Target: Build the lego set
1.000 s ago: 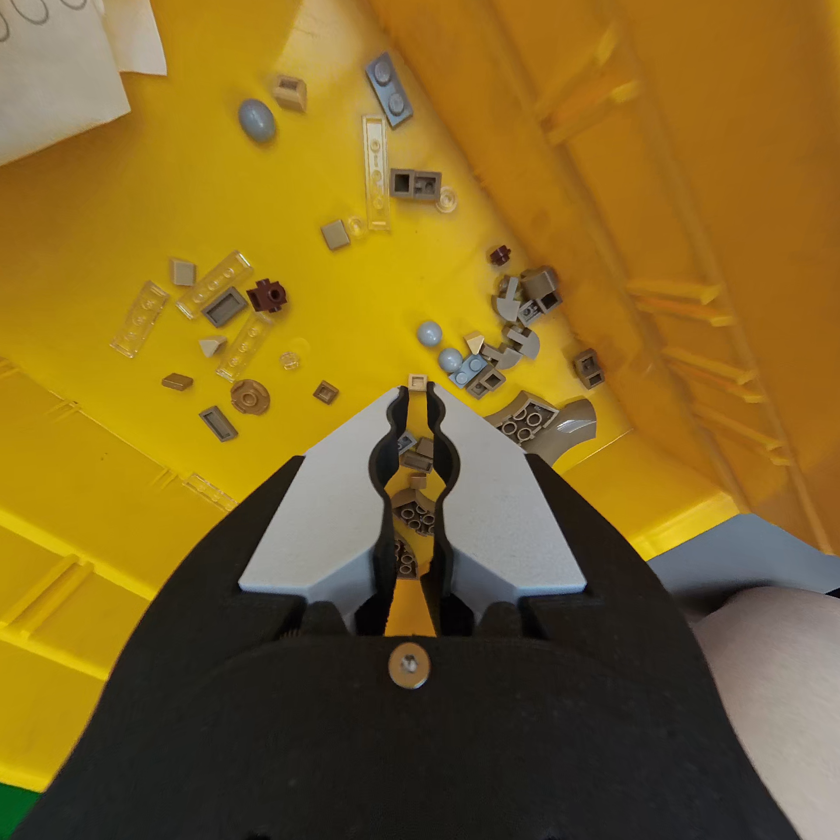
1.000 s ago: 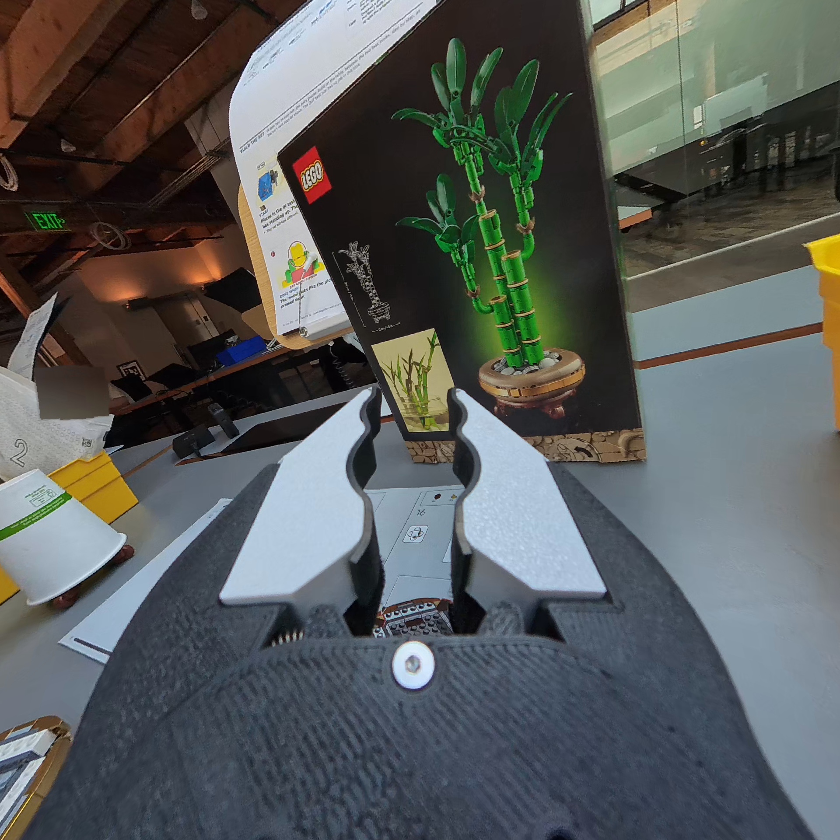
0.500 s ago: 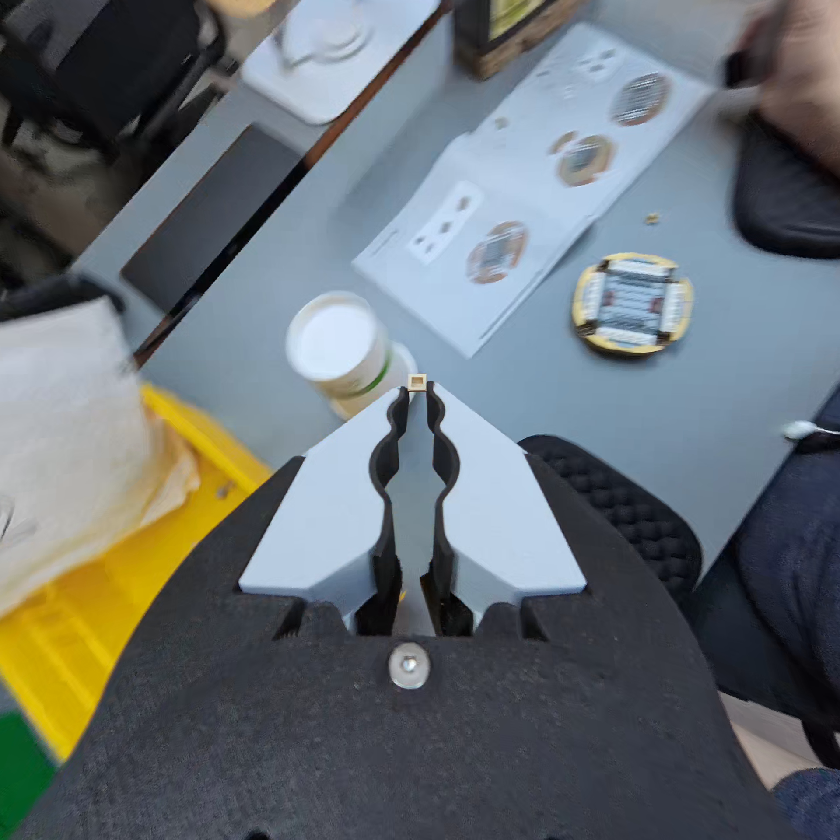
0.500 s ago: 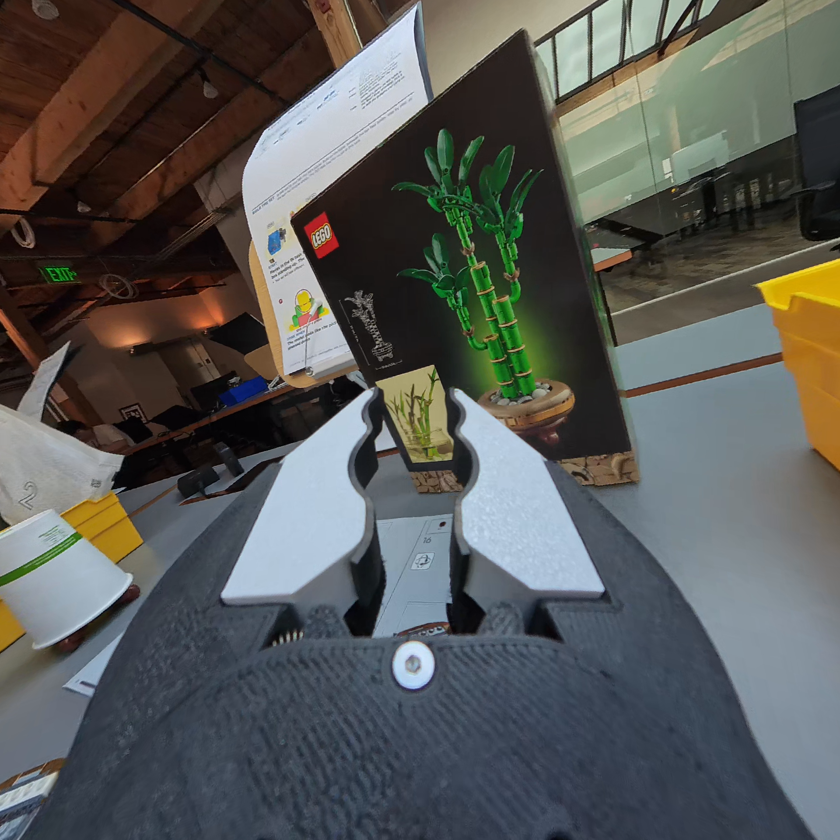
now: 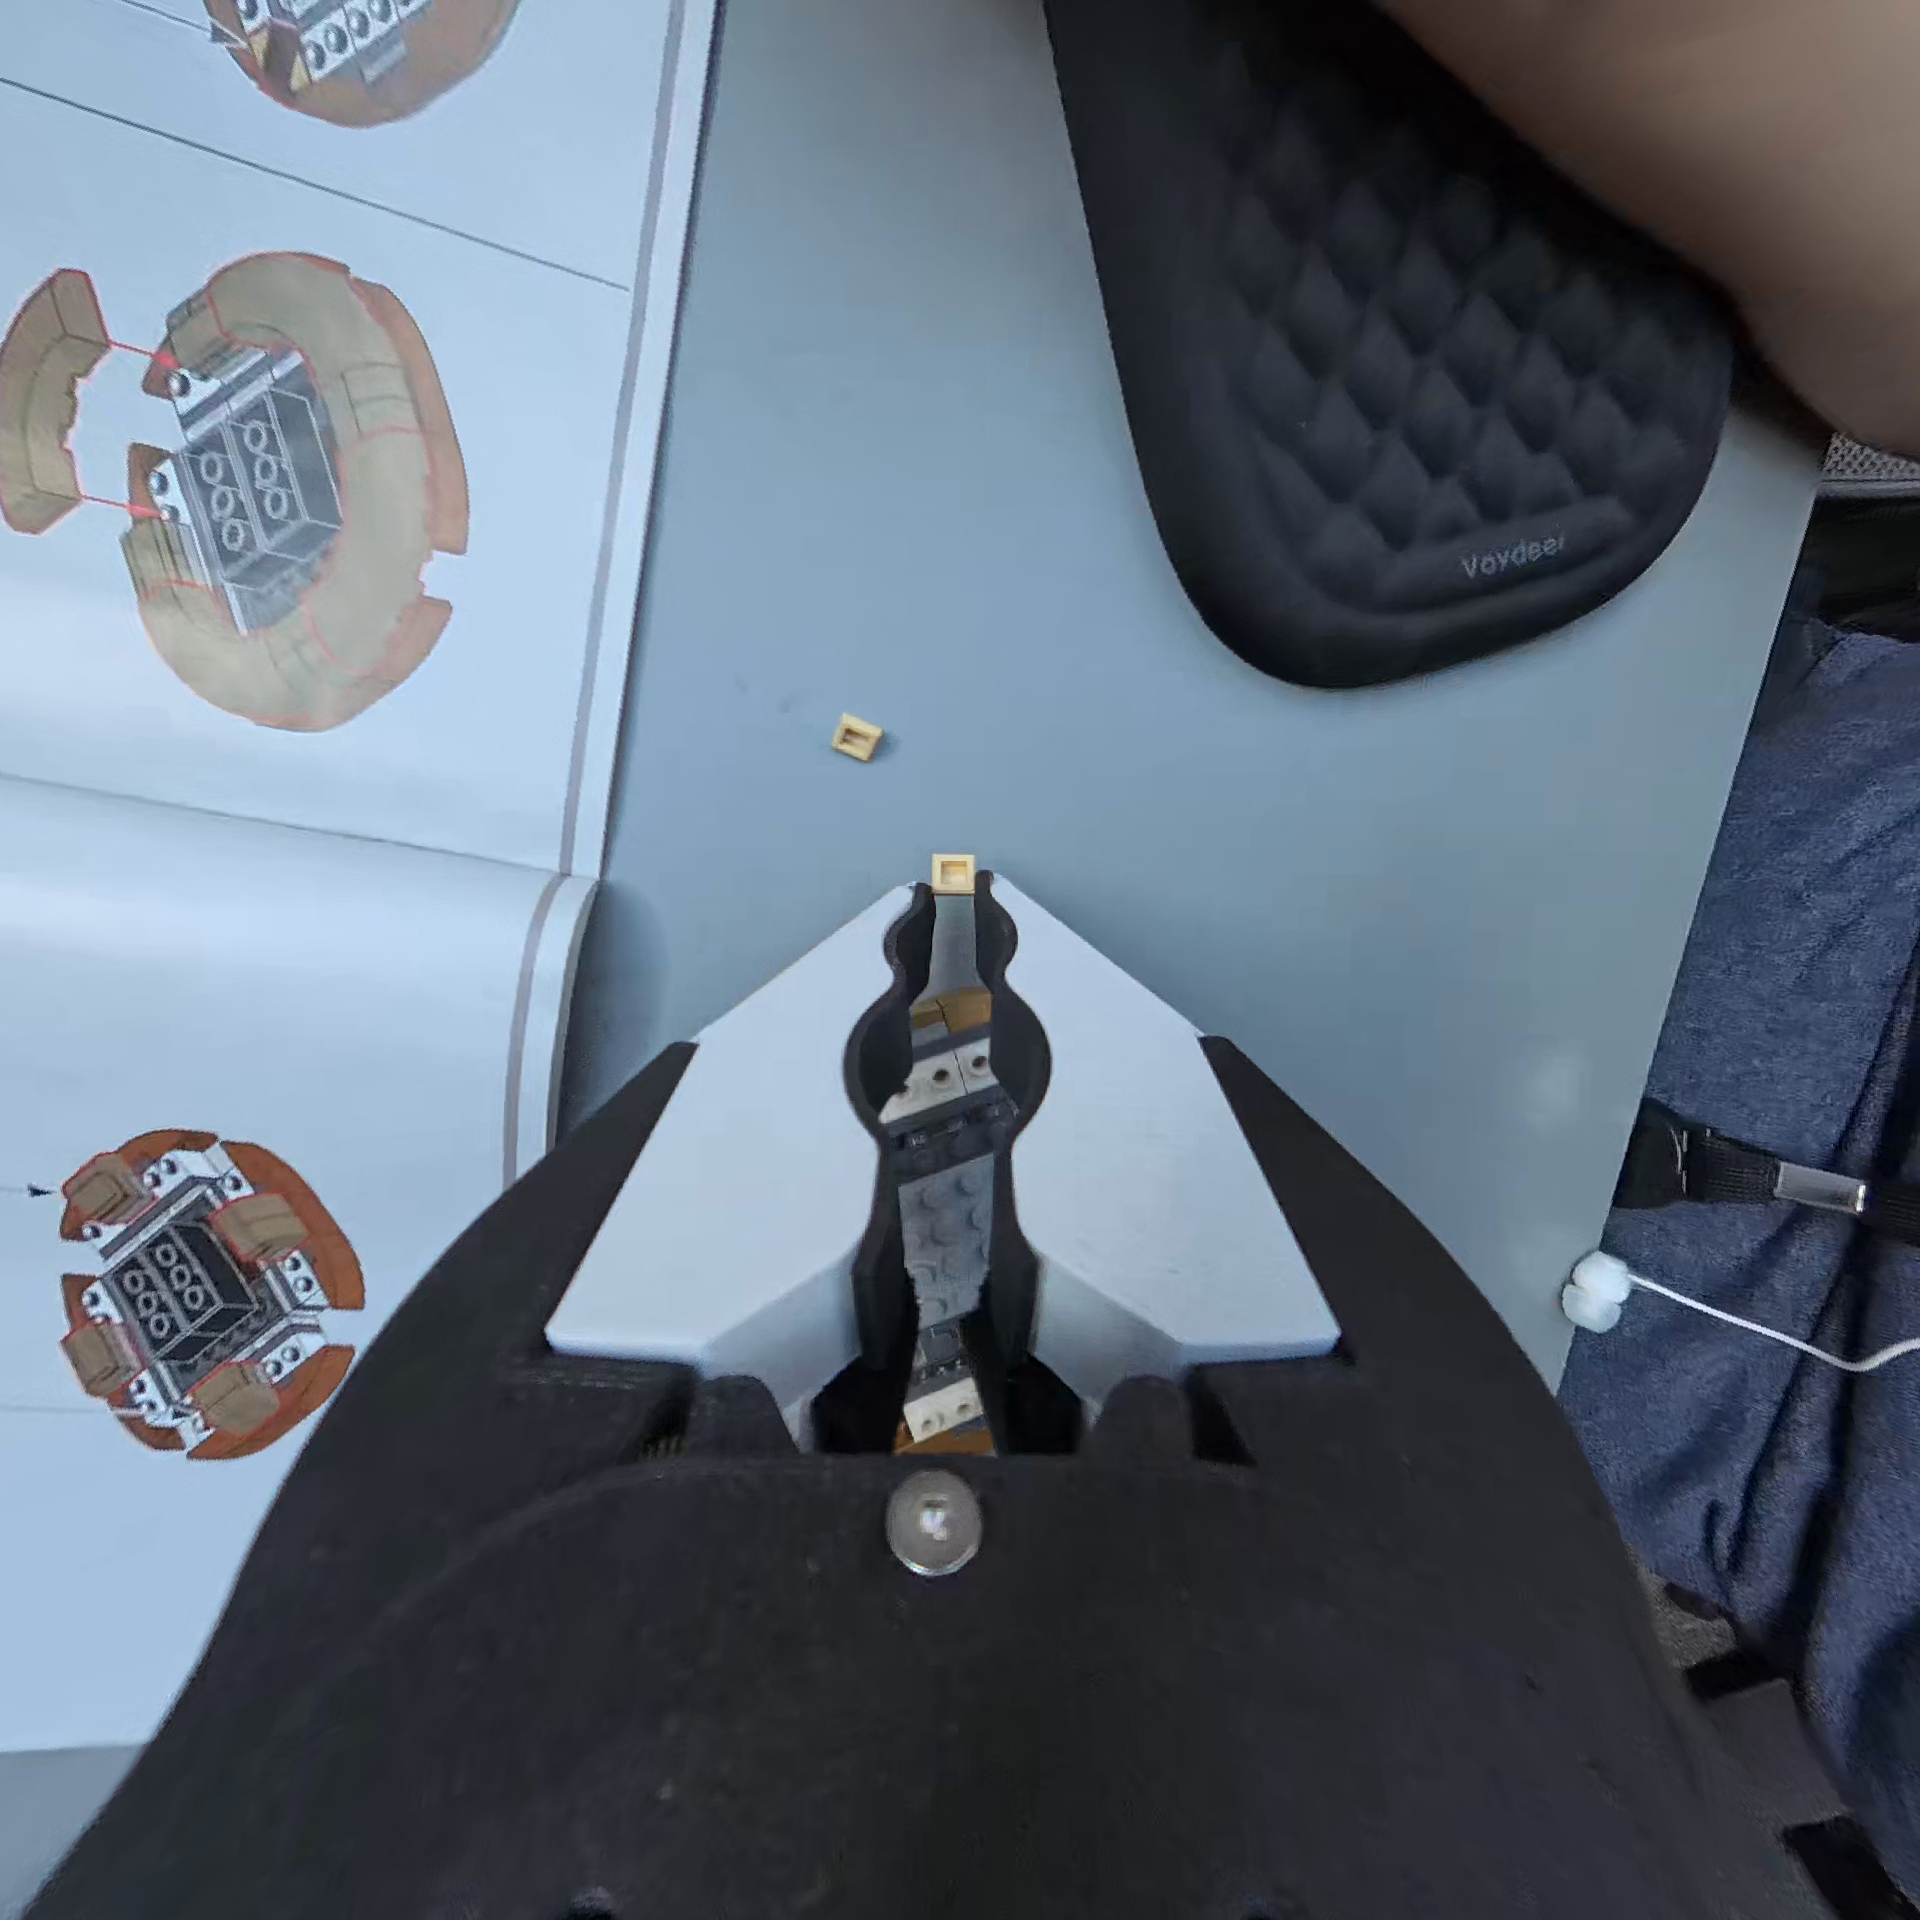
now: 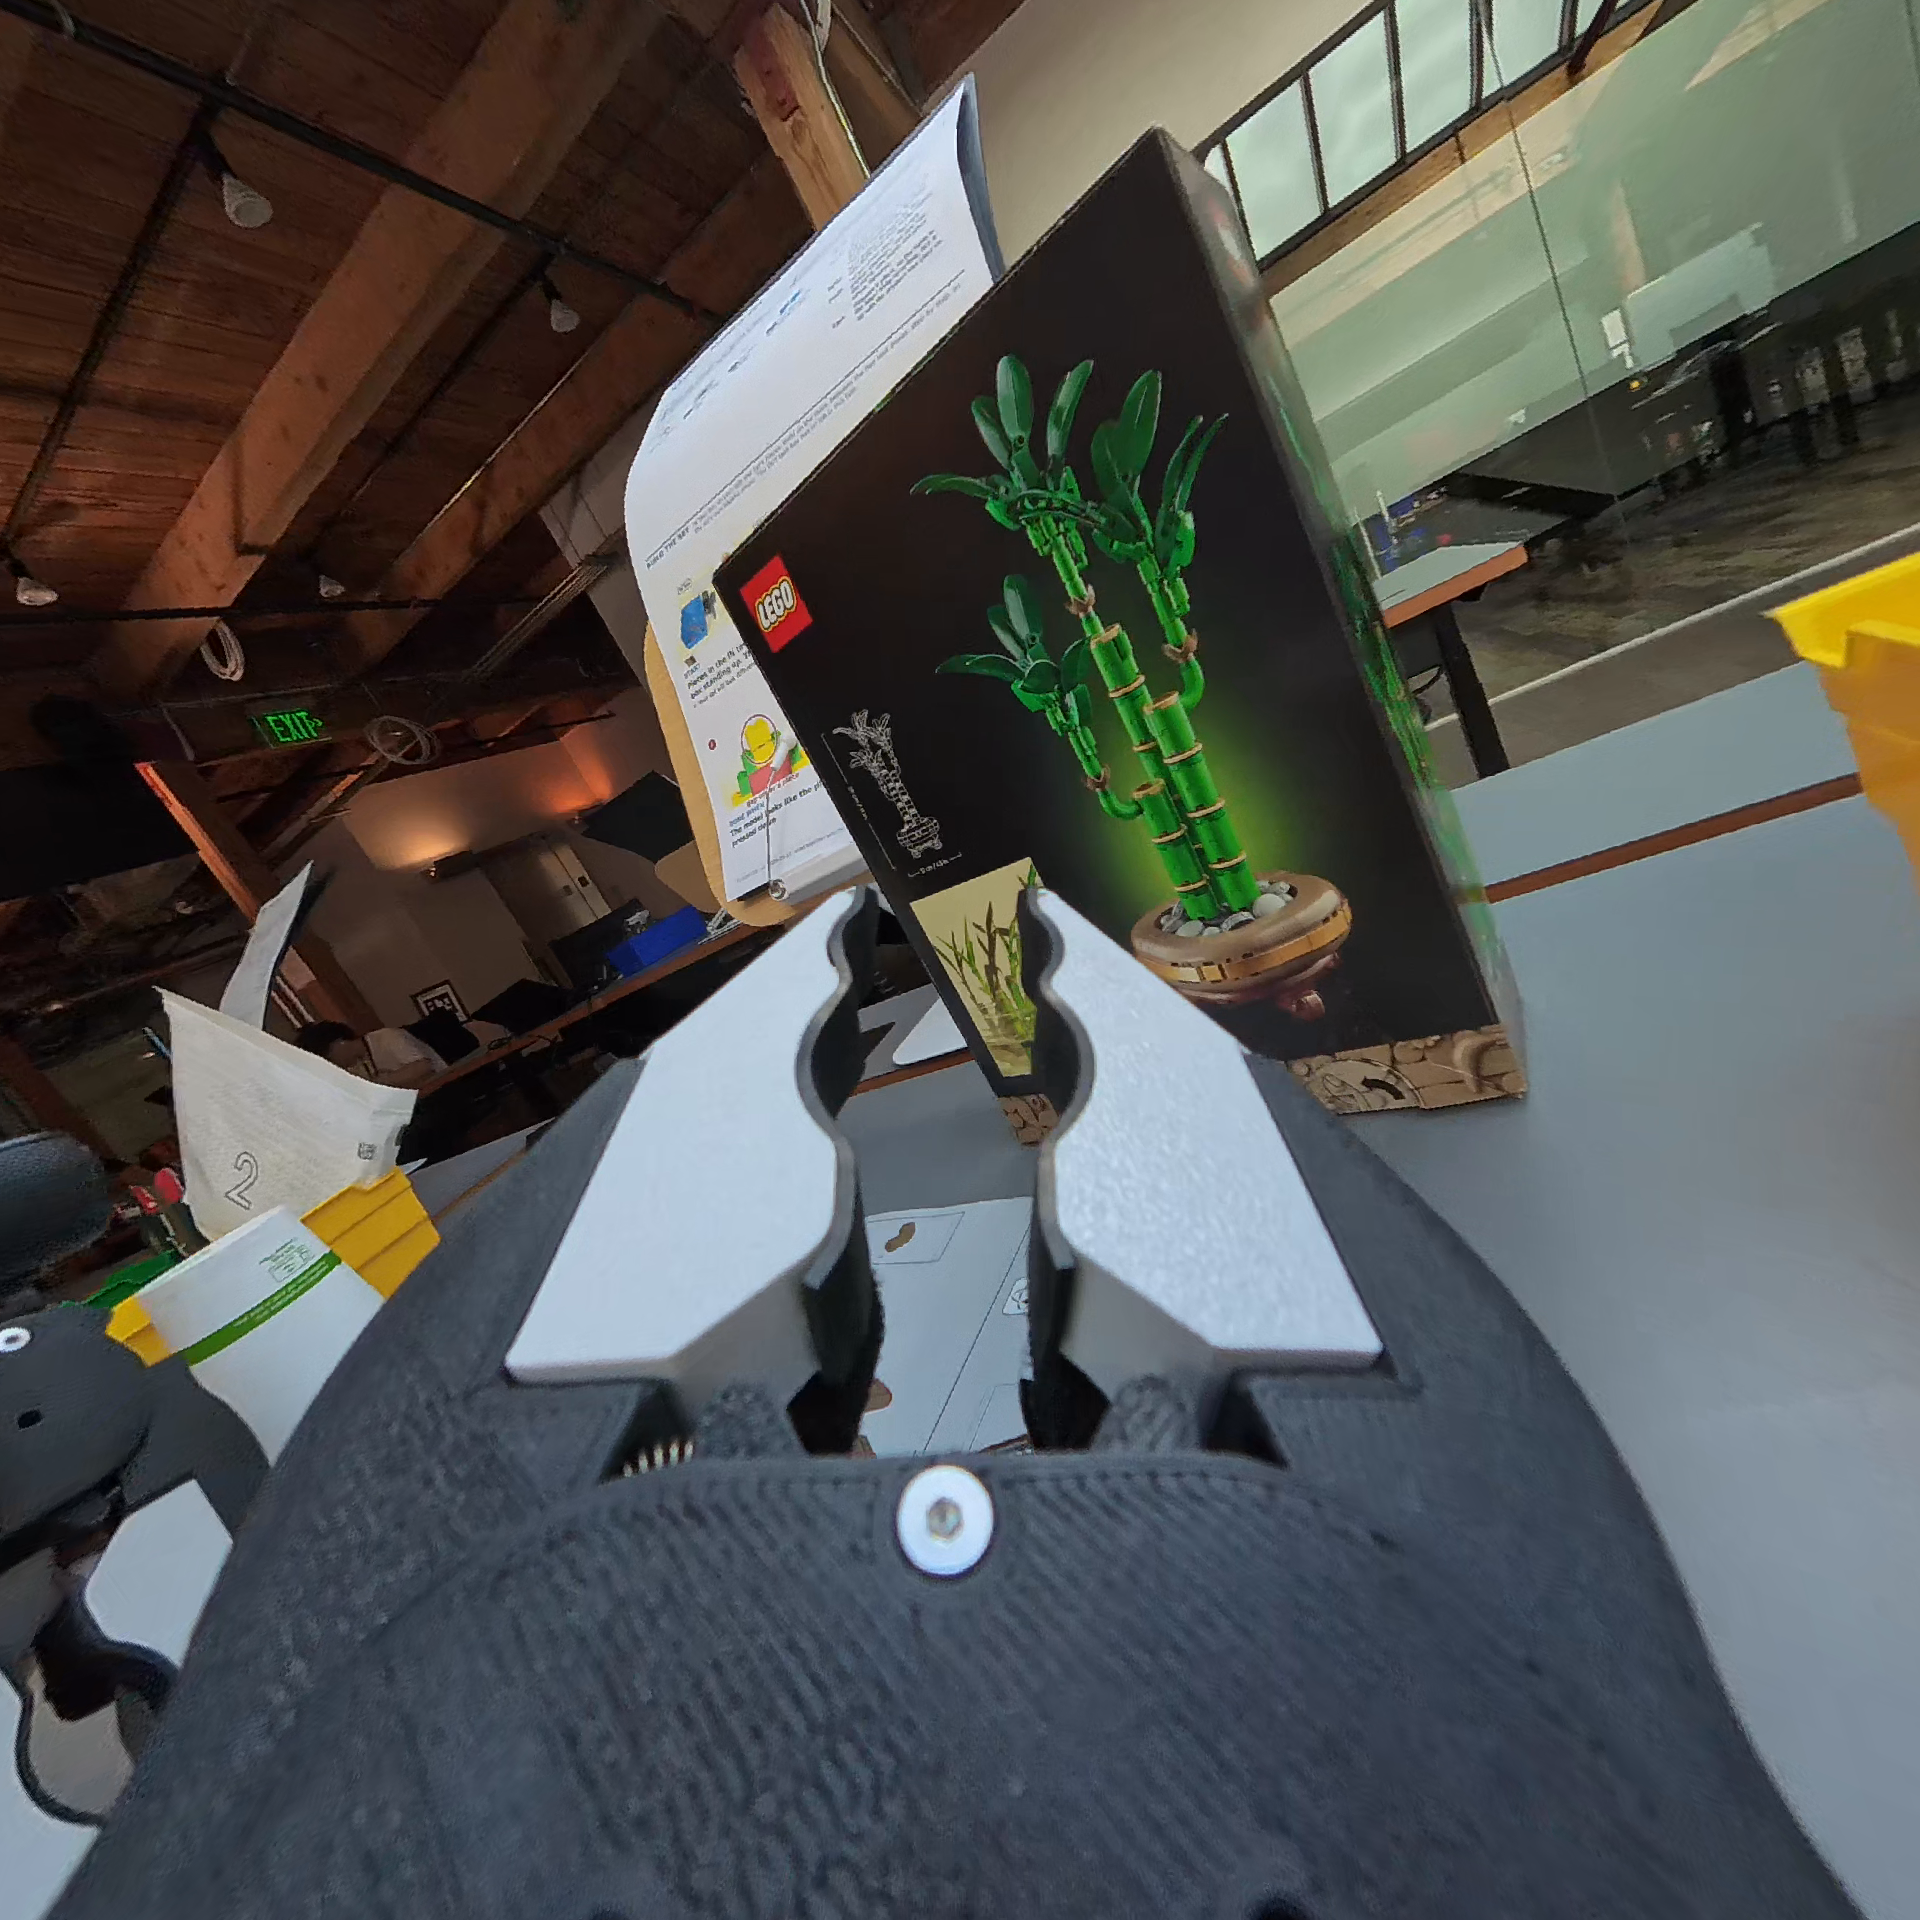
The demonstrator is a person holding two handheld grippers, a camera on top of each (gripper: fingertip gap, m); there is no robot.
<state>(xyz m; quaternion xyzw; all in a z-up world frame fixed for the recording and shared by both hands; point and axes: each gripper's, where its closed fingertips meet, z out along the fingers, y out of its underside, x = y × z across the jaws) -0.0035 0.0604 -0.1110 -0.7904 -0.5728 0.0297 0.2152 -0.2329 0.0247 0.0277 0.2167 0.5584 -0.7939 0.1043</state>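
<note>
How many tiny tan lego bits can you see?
2. One tiny tan piece is pinched at the tip of the left tongs. The other tan piece lies loose on the grey table just ahead. More may hide under the tongs.

Left tongs (image 5: pixel 953 885) around tiny tan piece (image 5: pixel 953 872), above grey build (image 5: pixel 943 1216).

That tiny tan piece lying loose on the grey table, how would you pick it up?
Judging by its shape, pinch the loose tan piece across two opposite flat sides, coming straight down from above. It lies low on the grey table with bare space all around it.
</note>
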